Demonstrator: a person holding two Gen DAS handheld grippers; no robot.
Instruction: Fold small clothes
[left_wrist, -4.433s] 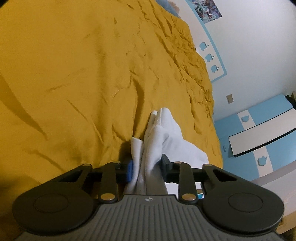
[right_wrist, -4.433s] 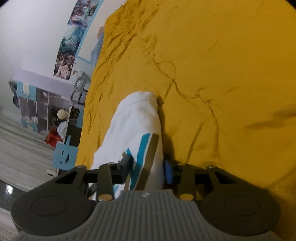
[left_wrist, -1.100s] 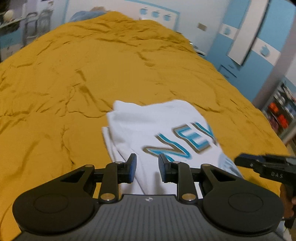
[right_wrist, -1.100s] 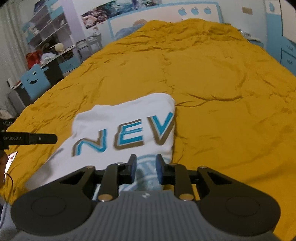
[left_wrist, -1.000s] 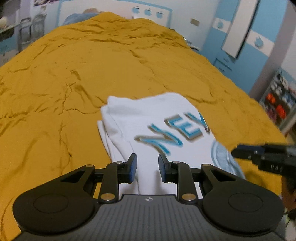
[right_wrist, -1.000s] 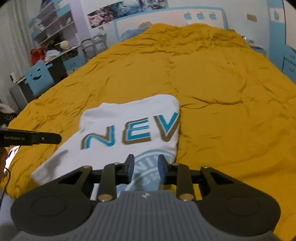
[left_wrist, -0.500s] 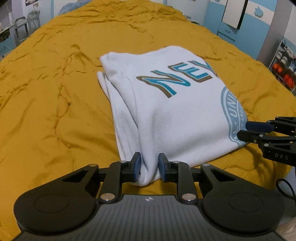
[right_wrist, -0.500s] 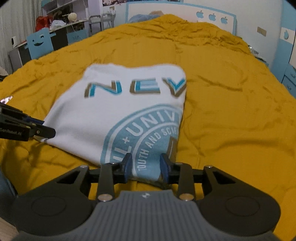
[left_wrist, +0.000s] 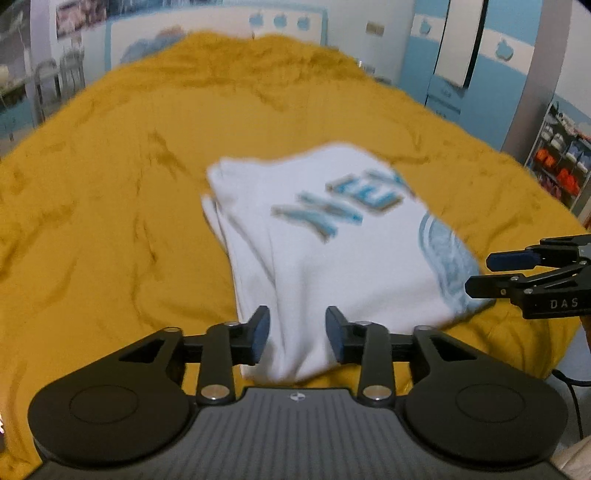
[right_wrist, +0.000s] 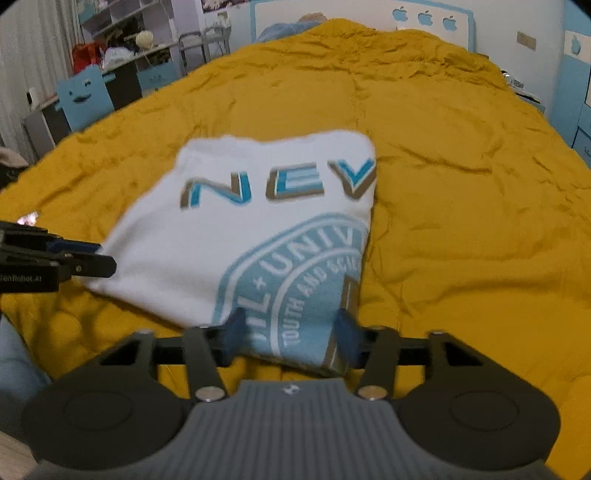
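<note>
The white T-shirt (left_wrist: 332, 258) lies folded near the bed's (left_wrist: 110, 221) front edge, the left gripper (left_wrist: 297, 334) and right gripper (right_wrist: 290, 338) both opening off its near hem, little apparently left.

The white shirt (right_wrist: 258, 236), bunched and hanging from both grippers a few seconds ago, now lies folded flat on the yellow bedspread (right_wrist: 461, 184). The left gripper (left_wrist: 297, 334) and right gripper (right_wrist: 290, 338), clamped on its near edge half a second ago, are opening, pads off the cloth between them.
</note>
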